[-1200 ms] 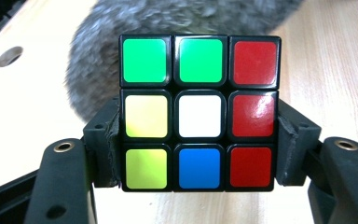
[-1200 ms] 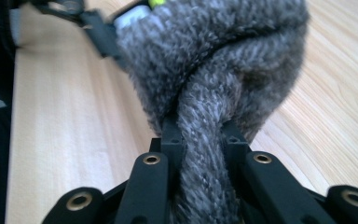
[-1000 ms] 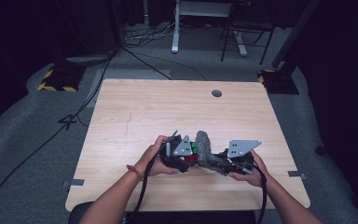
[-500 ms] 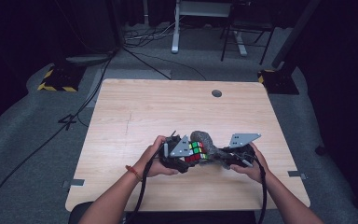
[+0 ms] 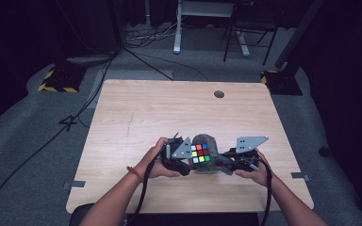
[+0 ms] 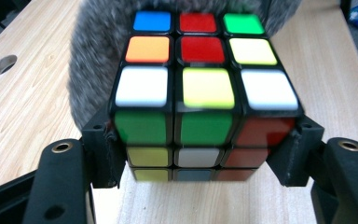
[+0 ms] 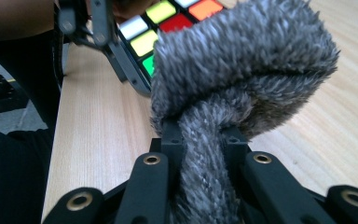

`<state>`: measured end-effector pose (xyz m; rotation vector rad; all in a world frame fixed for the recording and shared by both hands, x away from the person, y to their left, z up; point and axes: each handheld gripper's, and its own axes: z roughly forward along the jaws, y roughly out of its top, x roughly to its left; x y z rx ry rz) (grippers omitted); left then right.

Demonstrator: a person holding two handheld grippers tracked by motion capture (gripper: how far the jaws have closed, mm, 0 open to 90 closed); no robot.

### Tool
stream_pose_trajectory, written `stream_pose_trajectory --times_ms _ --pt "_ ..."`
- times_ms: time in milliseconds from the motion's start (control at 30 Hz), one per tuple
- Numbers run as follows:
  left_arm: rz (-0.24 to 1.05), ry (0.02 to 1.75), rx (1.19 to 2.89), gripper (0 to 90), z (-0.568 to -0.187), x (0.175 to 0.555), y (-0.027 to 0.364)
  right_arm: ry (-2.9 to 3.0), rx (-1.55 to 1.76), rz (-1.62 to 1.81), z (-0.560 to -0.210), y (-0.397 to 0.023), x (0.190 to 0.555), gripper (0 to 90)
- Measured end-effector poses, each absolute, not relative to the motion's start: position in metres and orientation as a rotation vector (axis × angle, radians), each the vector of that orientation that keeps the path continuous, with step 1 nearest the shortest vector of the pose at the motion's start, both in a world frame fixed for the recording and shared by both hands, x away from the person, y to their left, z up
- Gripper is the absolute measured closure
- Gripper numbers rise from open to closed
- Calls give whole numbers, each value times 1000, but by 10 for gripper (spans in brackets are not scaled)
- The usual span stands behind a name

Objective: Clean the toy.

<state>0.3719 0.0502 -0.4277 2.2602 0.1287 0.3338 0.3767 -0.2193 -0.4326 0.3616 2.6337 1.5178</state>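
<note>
Since the earlier frame, both hands have slid slightly toward six o'clock, and the cube's top face now shows fully. Left fingers (image 6: 205, 158), which have just eased a little wider, clamp the puzzle cube (image 6: 205, 88) by its sides. Right fingers (image 7: 204, 140) pinch the grey furry cloth (image 7: 242, 70) bunched against the cube at three o'clock, low over the desk (image 5: 169, 108) near its six o'clock edge.

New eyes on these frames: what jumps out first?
The scrambled puzzle cube, clamped by its sides in the left claw near the table's front edge. Right behind it, a grey furry cloth, with a bunched fold pinched in the right claw. Beyond the table, a dark floor strewn with cables.
</note>
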Motion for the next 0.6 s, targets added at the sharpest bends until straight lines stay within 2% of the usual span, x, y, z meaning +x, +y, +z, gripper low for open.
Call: stream_pose_trajectory --times_ms 600 --pt "366 105 2351 329 -439 372 35 2591 243 1464 -423 -208 361 776"
